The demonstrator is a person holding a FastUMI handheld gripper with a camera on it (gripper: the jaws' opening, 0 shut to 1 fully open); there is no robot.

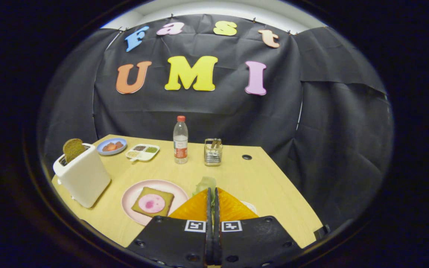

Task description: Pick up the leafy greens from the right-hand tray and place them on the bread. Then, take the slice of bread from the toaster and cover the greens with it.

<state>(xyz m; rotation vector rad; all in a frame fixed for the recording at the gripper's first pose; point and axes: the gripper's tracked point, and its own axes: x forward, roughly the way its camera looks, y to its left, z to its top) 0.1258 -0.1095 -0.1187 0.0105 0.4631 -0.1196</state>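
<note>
No words or numbers can be read on any of the things. The bottle (180, 139) on the counter (237, 175) wears a red and white label, its print too small to make out. Nearer than the bottle, the hand-held gripper (213, 190) carries two square black-and-white coded markers (195, 225), one on each finger's base, without letters. Its fingers are pressed together on the leafy greens (204, 184).

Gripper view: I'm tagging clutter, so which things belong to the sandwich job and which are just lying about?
Job: gripper, shut on leafy greens; orange tray; bread on pink plate; toaster with bread slice.
Lying about: bottle, blue dish, divided dish, wire holder.
</note>
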